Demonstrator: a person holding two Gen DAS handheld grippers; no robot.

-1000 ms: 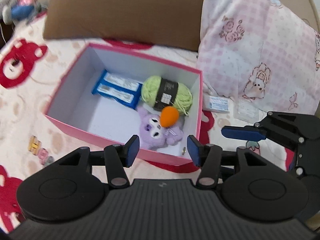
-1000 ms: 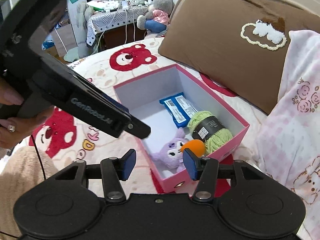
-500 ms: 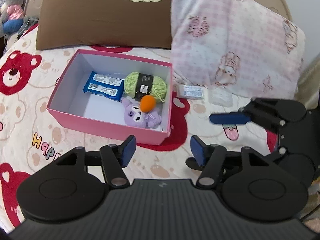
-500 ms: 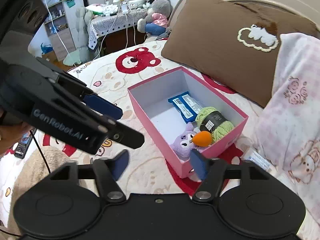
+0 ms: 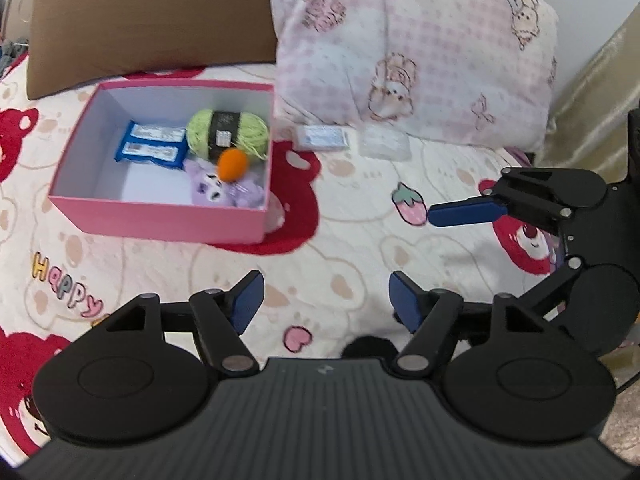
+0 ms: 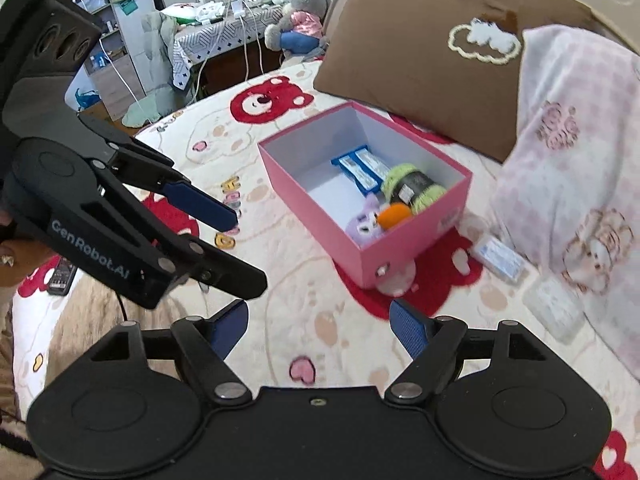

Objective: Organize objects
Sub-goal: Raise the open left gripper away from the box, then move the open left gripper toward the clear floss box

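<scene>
A pink box (image 5: 160, 220) (image 6: 312, 208) stands on the bed. Inside lie a green yarn ball (image 5: 228, 132), two blue packets (image 5: 152, 146), a purple plush (image 5: 224, 194) and an orange ball (image 5: 232, 164). Outside it, by the pink pillow, lie a small blue-white packet (image 5: 324, 136) (image 6: 500, 258) and a clear packet (image 5: 384, 146) (image 6: 554, 304). My left gripper (image 5: 326, 300) hovers over the bedspread in front of the box, jaws opening, nothing between them. My right gripper (image 6: 320, 324) is open and empty, also short of the box.
A brown pillow (image 5: 140, 12) and a pink checked pillow (image 5: 420, 52) lean behind the box. The bear-print bedspread (image 5: 340, 240) spreads around it. A dark phone (image 6: 60, 278) lies at the bed's left edge. A cluttered desk with plush toys (image 6: 296, 12) stands beyond the bed.
Both grippers have drawn back and up from the box, which now looks smaller and farther off. Both pairs of jaws stand wider. The left view has swung right, showing the packets.
</scene>
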